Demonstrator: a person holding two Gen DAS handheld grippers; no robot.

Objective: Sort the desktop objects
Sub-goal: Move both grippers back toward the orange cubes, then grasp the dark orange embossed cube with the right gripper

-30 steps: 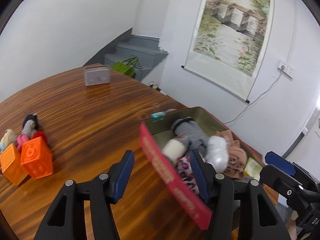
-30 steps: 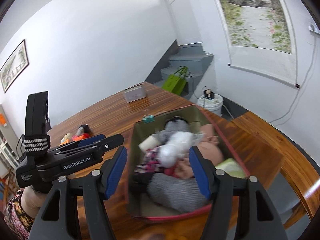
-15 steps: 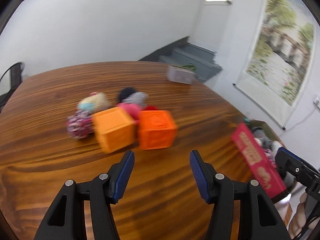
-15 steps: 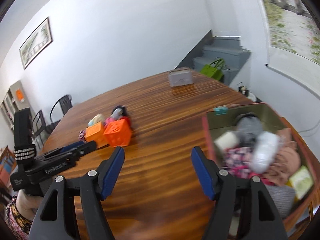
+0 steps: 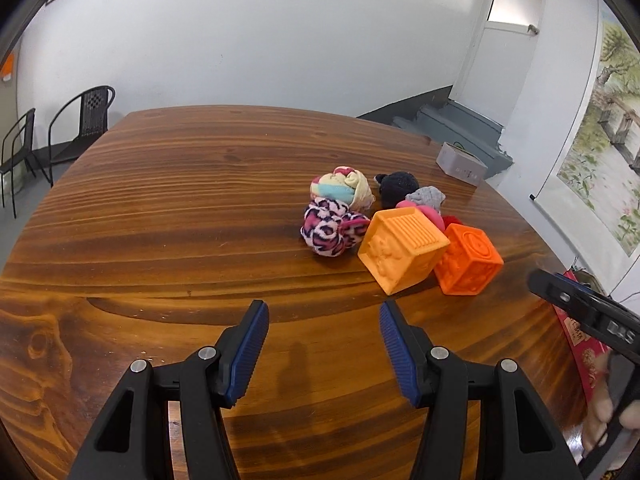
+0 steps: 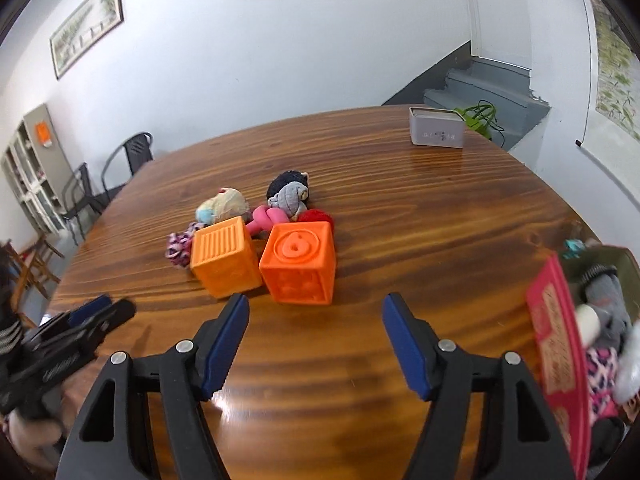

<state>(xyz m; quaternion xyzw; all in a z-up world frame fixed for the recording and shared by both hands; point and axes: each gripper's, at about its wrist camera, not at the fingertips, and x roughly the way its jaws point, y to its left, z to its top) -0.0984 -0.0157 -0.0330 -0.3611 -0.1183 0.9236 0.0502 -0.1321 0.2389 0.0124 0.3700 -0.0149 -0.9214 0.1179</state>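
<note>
Both tongs hang over the wooden table (image 6: 400, 208) with nothing between their blue pads: the left gripper (image 5: 324, 354) partly open, the right gripper (image 6: 316, 346) a little wider. Just beyond them the light orange block (image 6: 224, 260) shows a ribbed top and the darker orange block (image 6: 298, 266) a raised "6", with rolled socks (image 5: 334, 210) bunched behind. The red-sided box (image 6: 558, 364) at the near right carries print too blurred to read, as does the grey tin (image 6: 437, 127) at the far edge.
</note>
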